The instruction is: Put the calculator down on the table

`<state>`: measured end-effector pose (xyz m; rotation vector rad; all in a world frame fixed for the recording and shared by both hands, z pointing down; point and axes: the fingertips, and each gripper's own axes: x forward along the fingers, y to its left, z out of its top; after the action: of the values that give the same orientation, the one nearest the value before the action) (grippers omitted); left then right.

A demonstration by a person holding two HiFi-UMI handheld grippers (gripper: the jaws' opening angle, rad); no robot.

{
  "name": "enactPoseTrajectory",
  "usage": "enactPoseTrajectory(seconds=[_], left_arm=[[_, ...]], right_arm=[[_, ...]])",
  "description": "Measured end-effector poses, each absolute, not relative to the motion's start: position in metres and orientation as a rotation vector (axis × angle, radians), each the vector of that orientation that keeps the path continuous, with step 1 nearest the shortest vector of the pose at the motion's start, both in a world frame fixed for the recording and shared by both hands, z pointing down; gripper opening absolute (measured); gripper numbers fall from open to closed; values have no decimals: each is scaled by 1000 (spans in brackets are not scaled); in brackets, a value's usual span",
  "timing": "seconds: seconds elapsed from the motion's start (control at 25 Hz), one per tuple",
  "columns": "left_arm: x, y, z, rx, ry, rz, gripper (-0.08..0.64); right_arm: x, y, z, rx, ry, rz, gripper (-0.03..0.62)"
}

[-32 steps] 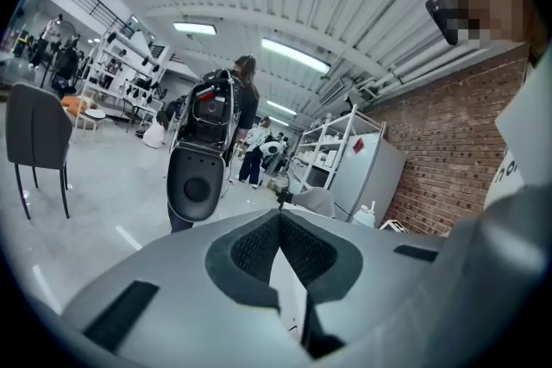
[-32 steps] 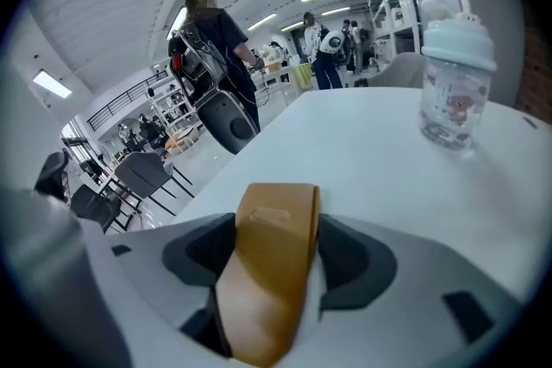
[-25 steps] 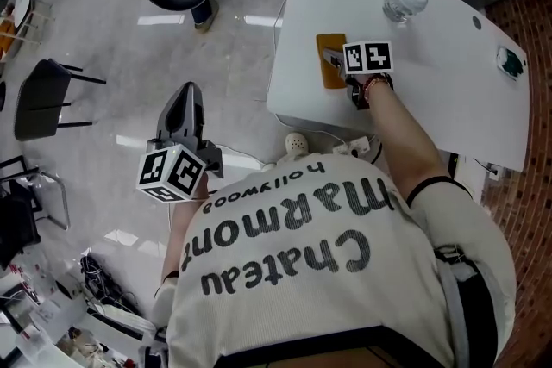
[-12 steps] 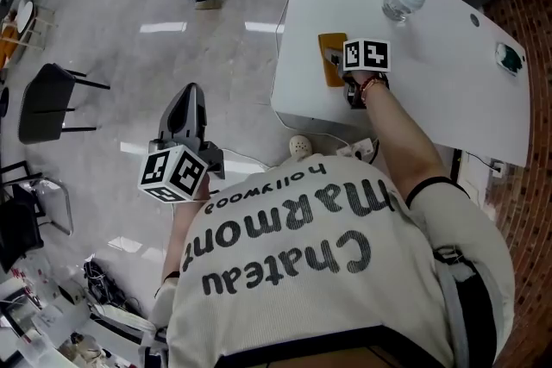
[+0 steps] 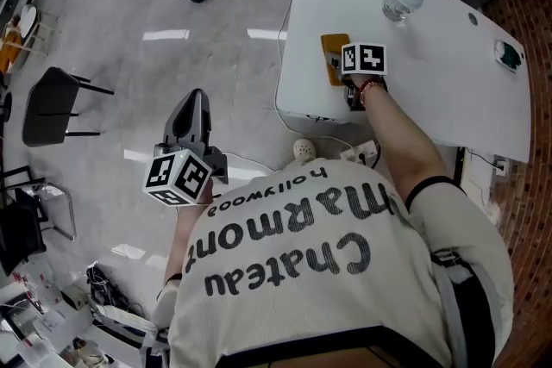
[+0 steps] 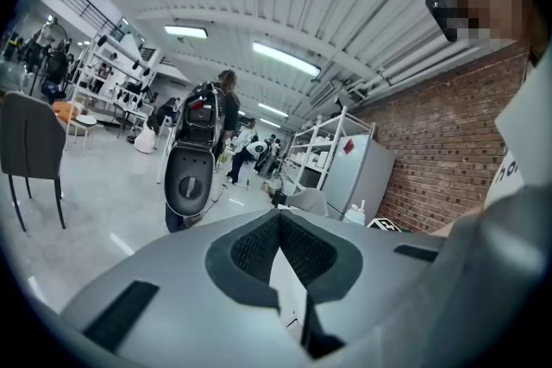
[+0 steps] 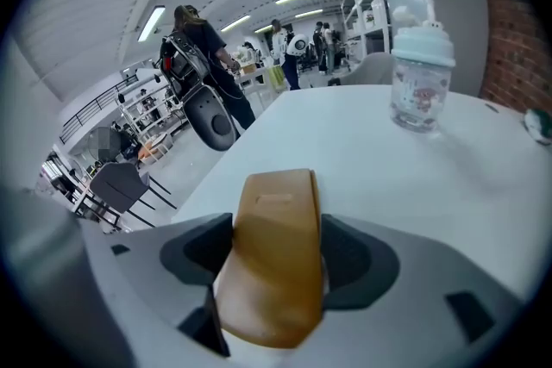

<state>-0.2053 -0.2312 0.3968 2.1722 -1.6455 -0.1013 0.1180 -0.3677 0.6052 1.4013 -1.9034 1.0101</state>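
Right claw [image 7: 278, 247] opening around calculator [image 7: 274, 215] on desk [image 7: 414, 185]; left claw [image 6: 279, 224] closed, empty, hanging over floor [image 5: 129, 13].

Mustard-orange calculator [image 7: 274, 254], white counter [image 5: 431, 73]. Clear bottle [image 7: 420, 86] capped in pale mint. Grey left gripper [image 5: 194, 99], its marker cube [image 5: 178, 177] patterned in black-and-white squares. Cream shirt [image 5: 345, 271] with black lettering. Red-brown brick wall [image 6: 431, 159].

You wear a cream T-shirt [image 5: 345, 271] printed with large dark lettering, a dark band [image 5: 429, 183] where the right sleeve ends, and a red bracelet [image 5: 373, 84].
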Motion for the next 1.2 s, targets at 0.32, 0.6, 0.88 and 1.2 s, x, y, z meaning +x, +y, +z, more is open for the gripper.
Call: enactPoseTrajectory(seconds=[0.32,0.6,0.88,1.2], left_arm=[[-209,-221,390,2206,-1619,-105,0],[-205,-213,381,2254,-1573,-130,0],[-195,-196,384,2292,-1525,-137,0],[-191,-169,386,2289,-1505,-131,0]], right_arm=[[108,-351,584,1408,-1934,863,339],[96,-321,569,1430,-1958,884,339],[77,-271,557,1462,-2034,975,335],[58,-232,512,1515,-2163,1053,320]])
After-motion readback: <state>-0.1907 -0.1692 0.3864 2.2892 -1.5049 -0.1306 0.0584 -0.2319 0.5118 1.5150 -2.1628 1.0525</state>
